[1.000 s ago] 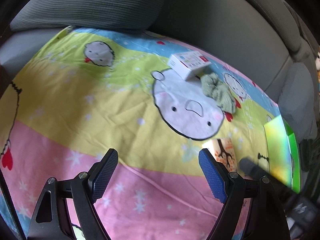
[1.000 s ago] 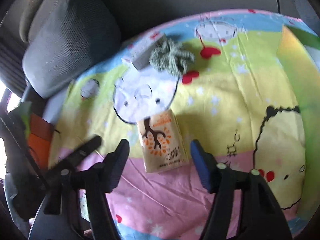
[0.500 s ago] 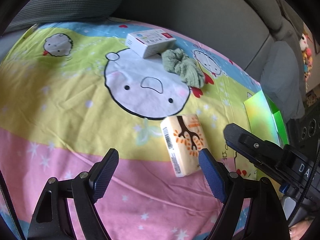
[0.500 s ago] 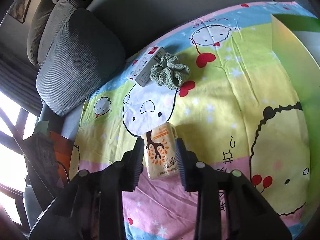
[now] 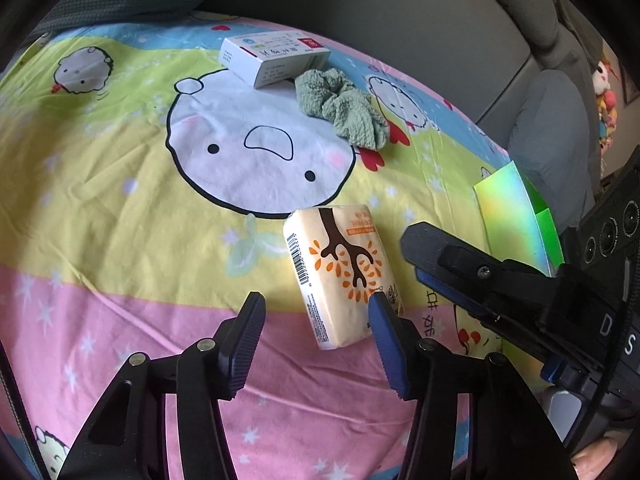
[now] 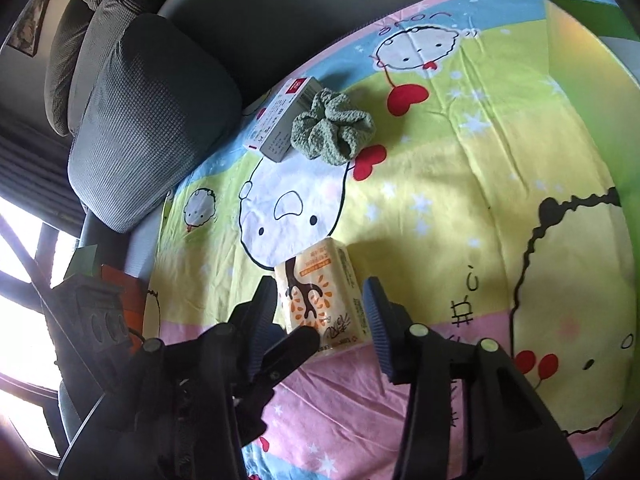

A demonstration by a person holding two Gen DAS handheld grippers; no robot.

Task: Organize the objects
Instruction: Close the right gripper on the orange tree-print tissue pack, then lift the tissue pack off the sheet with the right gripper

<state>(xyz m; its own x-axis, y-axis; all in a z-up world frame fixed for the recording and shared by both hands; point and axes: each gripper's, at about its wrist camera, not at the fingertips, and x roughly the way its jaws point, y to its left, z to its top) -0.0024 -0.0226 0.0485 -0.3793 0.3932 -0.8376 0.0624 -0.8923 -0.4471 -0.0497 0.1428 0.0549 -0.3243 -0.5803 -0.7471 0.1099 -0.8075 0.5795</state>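
In the left wrist view, the left gripper (image 5: 316,344) is closing its fingers, now nearer together than a second ago, with nothing pressed between them; the tissue pack (image 5: 340,272), newly in view, is lying just beyond its right finger on the cartoon sheet (image 5: 120,208). In the right wrist view, the right gripper (image 6: 320,316) is opening again after narrowing, its fingers straddling the tissue pack (image 6: 320,300) without pressing it. The white box (image 6: 280,120) and green scrunchie (image 6: 332,128) are touching near the sheet's far edge.

Both wrist cameras look steeply down (close) at 1 tissue pack (image 5: 342,276).
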